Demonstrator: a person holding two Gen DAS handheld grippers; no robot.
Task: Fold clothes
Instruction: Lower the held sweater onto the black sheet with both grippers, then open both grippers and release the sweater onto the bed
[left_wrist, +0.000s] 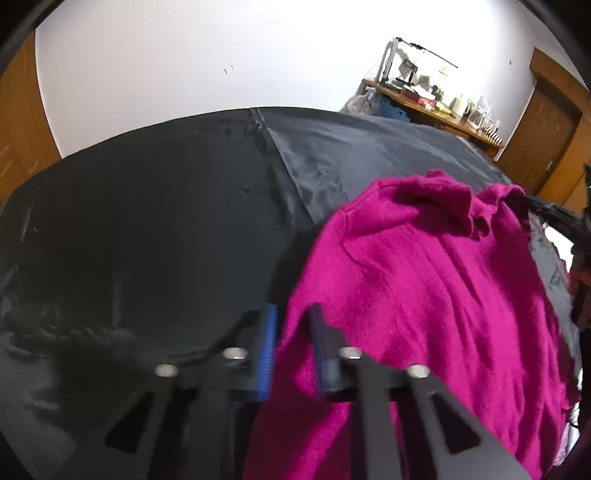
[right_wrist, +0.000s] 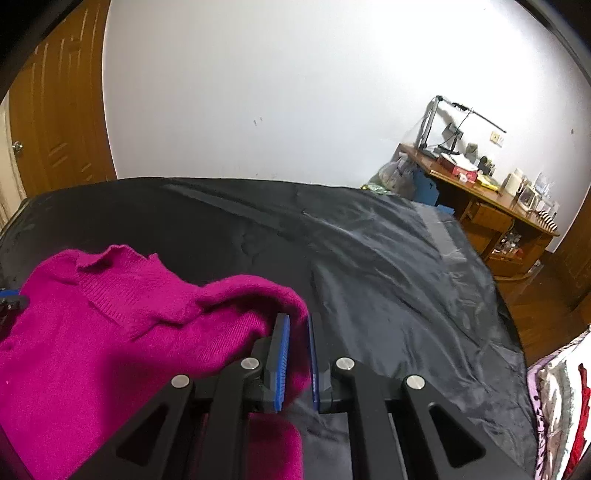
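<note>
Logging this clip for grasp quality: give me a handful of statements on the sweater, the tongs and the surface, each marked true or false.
1. The sweater is magenta. True.
2. The right tongs pinch a fold of the sweater between their blue pads. True.
3. The left tongs hang well clear of the sweater. False: sweater fabric sits between their fingers.
4. The sweater lies over a white sheet. False: the cloth beneath is dark grey to black.
5. A cluttered wooden desk stands against the far wall. True.
</note>
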